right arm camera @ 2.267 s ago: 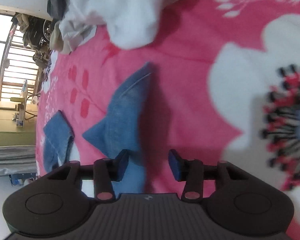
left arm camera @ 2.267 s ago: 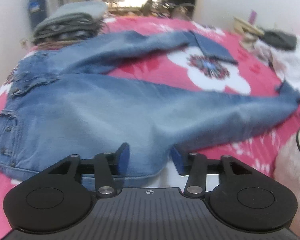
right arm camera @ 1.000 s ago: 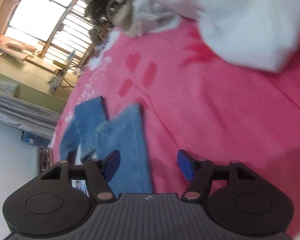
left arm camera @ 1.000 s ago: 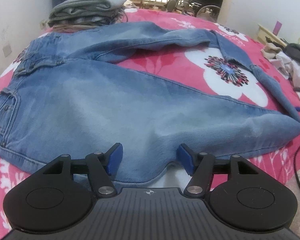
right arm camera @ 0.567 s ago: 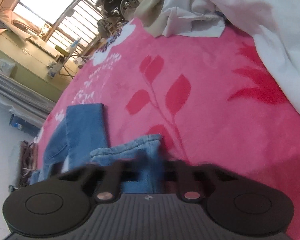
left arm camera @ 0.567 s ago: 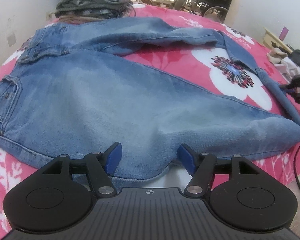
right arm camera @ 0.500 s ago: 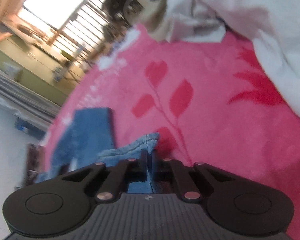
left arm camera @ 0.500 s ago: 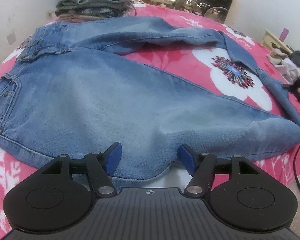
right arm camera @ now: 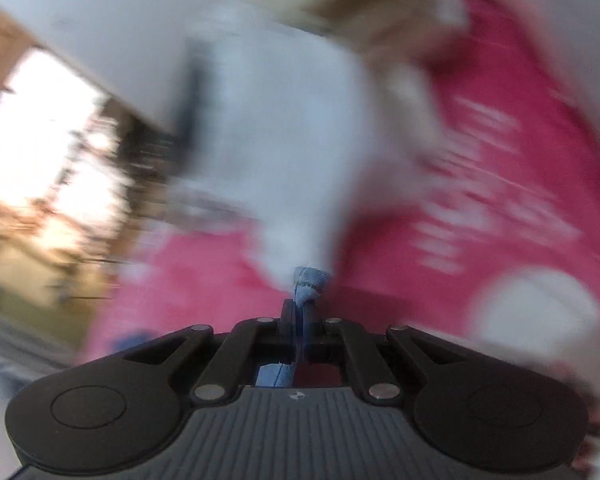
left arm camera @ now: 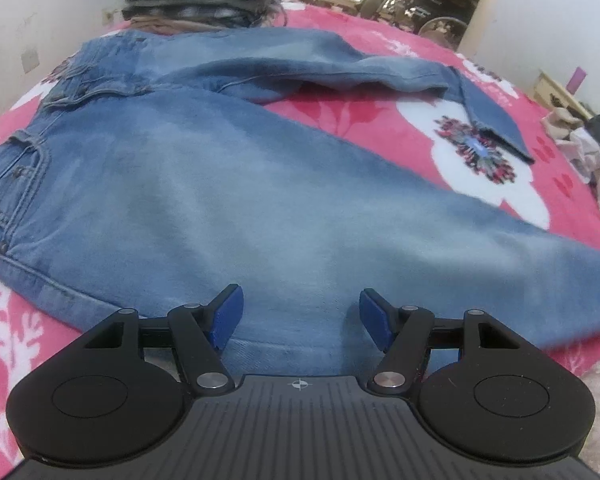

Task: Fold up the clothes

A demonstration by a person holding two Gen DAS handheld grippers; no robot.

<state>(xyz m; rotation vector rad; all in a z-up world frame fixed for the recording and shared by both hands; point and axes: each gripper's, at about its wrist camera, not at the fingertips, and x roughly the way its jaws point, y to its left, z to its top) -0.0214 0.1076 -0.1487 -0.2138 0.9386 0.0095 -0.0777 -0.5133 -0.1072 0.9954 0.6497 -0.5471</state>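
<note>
jeans: faded light-blue denim jeans (left arm camera: 228,200) spread on pink floral blanket (left arm camera: 380,116), frame centre; legs apart, unfolded | axis: waist left edge, near leg running lower right | left gripper (left arm camera: 300,312): jaws wide, empty, at lower hem | right gripper (right arm camera: 300,320): clamped on denim hem; view blurred | progress: folding looks early; leg fold left

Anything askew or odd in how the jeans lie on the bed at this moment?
Yes. The jeans lie splayed, legs apart in a V, and the far leg's cuff is kinked sideways across the pink blanket. The right gripper pinches denim; its view is heavily blurred. The left gripper is open.
</note>
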